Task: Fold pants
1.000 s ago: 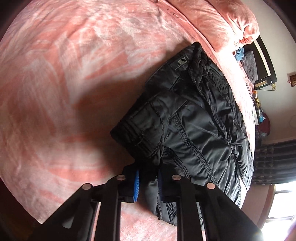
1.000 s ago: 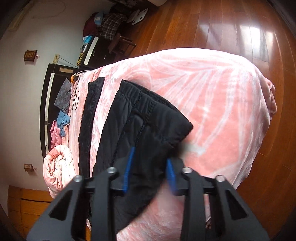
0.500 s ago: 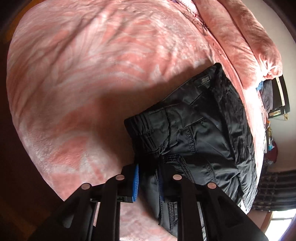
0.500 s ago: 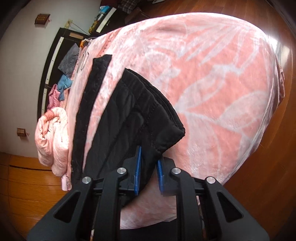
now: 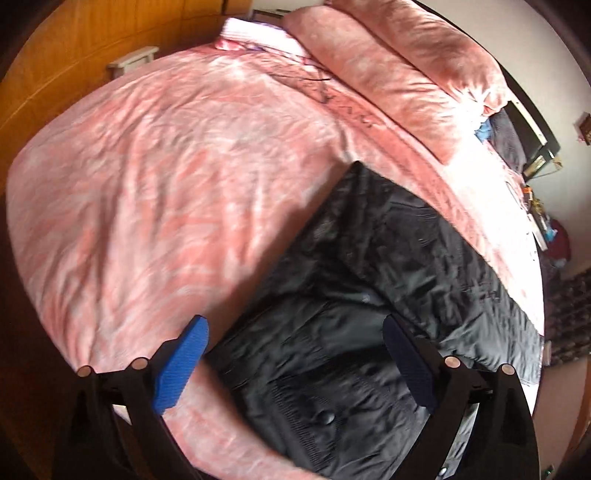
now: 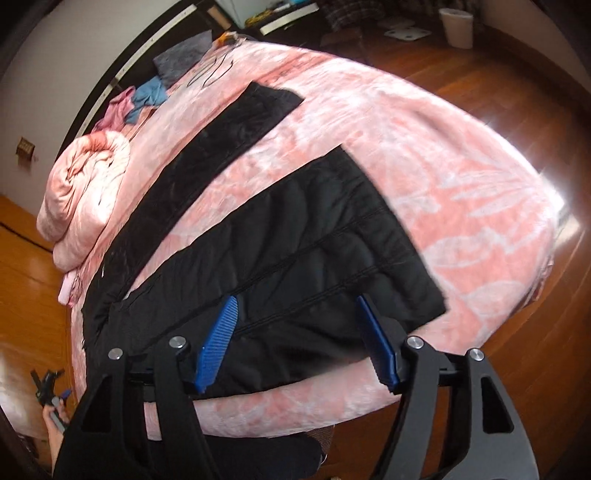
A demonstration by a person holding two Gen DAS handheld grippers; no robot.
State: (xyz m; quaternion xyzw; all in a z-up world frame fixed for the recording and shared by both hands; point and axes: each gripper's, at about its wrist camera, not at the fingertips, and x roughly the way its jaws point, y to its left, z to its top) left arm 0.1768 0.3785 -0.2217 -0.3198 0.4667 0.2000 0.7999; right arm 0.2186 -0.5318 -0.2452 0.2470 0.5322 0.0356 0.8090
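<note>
Black padded pants (image 5: 369, 314) lie spread flat on a pink bed (image 5: 166, 166). In the left wrist view my left gripper (image 5: 295, 362) is open, blue pads wide apart, just above the waist end with its button. In the right wrist view the pants (image 6: 295, 251) show both legs spread apart, the near leg under my right gripper (image 6: 299, 343), which is open and empty above the near leg by the bed's front edge. The far leg (image 6: 221, 140) stretches toward the bed's back.
A rolled pink duvet (image 6: 85, 177) lies at the bed's left end, also seen in the left wrist view (image 5: 406, 66). Small clothes (image 6: 147, 96) lie by the dark headboard. Wooden floor (image 6: 517, 92) surrounds the bed; a white bin (image 6: 456, 26) stands far back.
Both grippers were shut on the pants; now both have opened and let go. The pants have gone from bunched and lifted to lying flat, legs apart. Both grippers have pulled back.
</note>
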